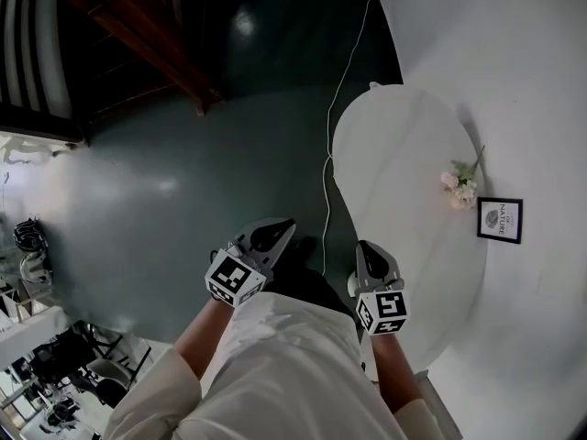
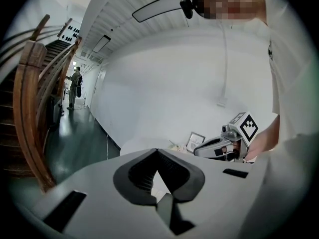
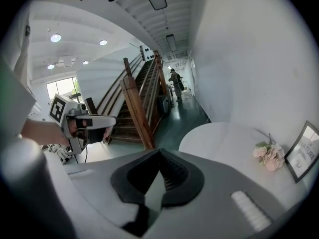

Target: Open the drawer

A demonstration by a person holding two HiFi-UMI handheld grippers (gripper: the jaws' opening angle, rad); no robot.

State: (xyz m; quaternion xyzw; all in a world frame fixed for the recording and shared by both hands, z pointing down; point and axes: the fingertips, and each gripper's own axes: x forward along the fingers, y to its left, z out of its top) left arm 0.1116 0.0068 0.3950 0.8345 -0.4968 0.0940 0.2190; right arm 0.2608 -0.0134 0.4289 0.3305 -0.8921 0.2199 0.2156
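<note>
No drawer front shows in any view. A white rounded cabinet top [image 1: 404,154] lies at the right, below my hands. My left gripper [image 1: 275,232] hangs over the dark green floor, left of that top, jaws shut and empty; its tips meet in its own view [image 2: 157,151]. The right gripper [image 1: 367,250] is over the near edge of the white top, its jaws also closed on nothing [image 3: 159,151]. Each gripper shows in the other's view: the right gripper [image 2: 197,152] and the left gripper [image 3: 113,119].
Pink flowers [image 1: 460,187] and a small framed picture [image 1: 500,220] stand on the white top by the wall. A thin white cable [image 1: 327,172] runs along the floor beside it. A wooden staircase [image 3: 137,108] rises beyond, and a person [image 3: 176,83] stands far down the hallway.
</note>
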